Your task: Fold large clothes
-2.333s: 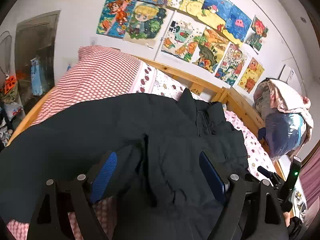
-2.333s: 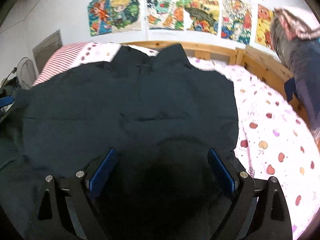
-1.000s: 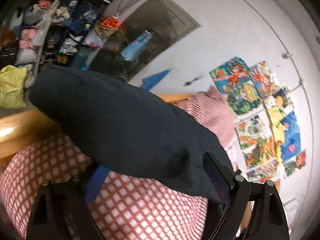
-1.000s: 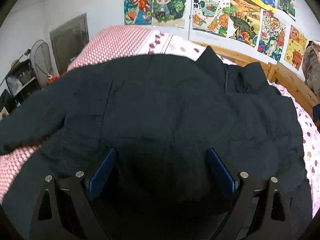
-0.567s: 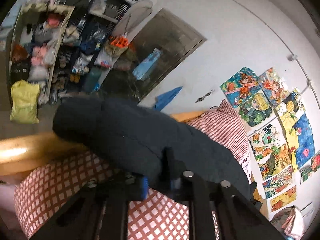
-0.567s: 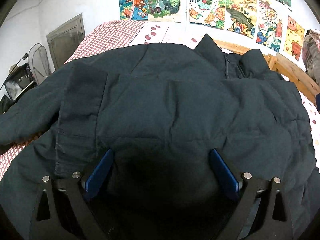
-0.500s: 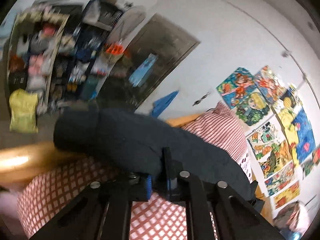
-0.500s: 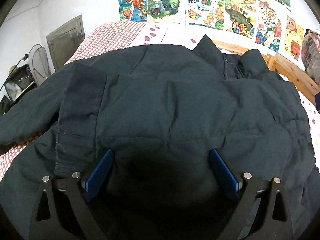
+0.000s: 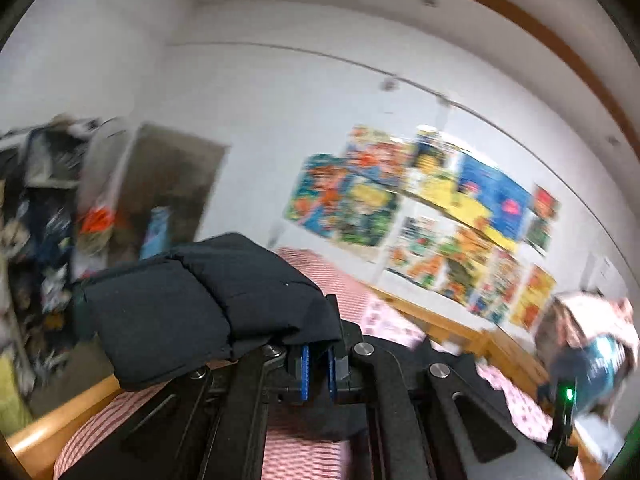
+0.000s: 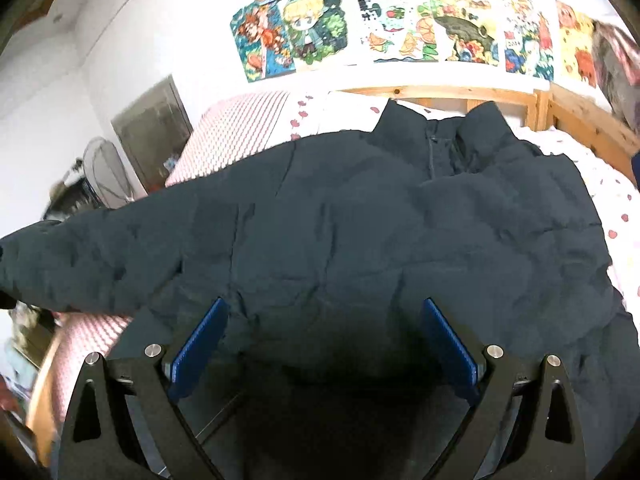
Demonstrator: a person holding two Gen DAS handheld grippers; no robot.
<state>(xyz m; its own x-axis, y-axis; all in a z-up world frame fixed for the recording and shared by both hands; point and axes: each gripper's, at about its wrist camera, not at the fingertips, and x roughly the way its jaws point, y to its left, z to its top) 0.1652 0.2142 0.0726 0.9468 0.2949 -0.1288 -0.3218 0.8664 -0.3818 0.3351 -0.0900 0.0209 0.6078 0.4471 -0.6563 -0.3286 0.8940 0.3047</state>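
A large dark navy padded jacket (image 10: 400, 220) lies spread front up on the bed, collar toward the headboard. Its left sleeve (image 10: 100, 252) stretches out to the left, lifted off the bed. My left gripper (image 9: 316, 360) is shut on that sleeve's cuff end (image 9: 192, 312) and holds it raised above the bed. My right gripper (image 10: 324, 340) is open and empty, hovering over the jacket's lower hem with nothing between its blue pads (image 10: 450, 348).
The bed has a pink checked cover (image 10: 240, 128) and a dotted sheet (image 10: 616, 200) in a wooden frame (image 10: 572, 108). Cartoon posters (image 10: 360, 24) hang on the wall. A cluttered shelf (image 9: 32, 220) and a fan (image 10: 104, 176) stand left of the bed.
My left gripper closed on the sleeve cuff and has lifted it, swinging its view up toward the wall. The sleeve now stretches out straighter. My right gripper stays open above the hem.
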